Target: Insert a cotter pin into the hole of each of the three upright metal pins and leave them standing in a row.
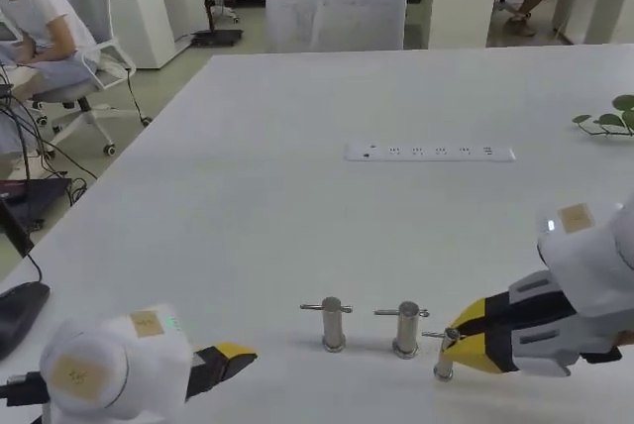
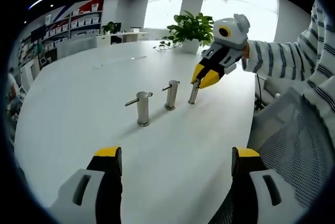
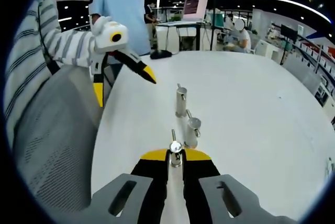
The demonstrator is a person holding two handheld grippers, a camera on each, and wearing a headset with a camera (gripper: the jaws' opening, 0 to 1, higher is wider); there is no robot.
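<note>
My right gripper (image 1: pixel 454 337) was clamped on the rightmost pin (image 1: pixel 443 371), axis upright, cotter pin (image 1: pixel 432 335) poking left along the row. Left gripper (image 1: pixel 236 355) jaws apart, well left, so the right was nearer.

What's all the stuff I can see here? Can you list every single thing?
metal pins: three, silver, upright in a row near the table's front edge
cotter pins: two clear ones, thin silver, through the tops of the left and middle pins in the head view
table: one, white, under everything
power strip: one, white, mid-table
plant: one, green, on the table's far side
office chairs: two, pale grey, beyond the table
left gripper: one, yellow-tipped, open, beside the row
right gripper: one, yellow-tipped, closed on the rightmost pin
sleeve: one, striped, behind the right gripper
</note>
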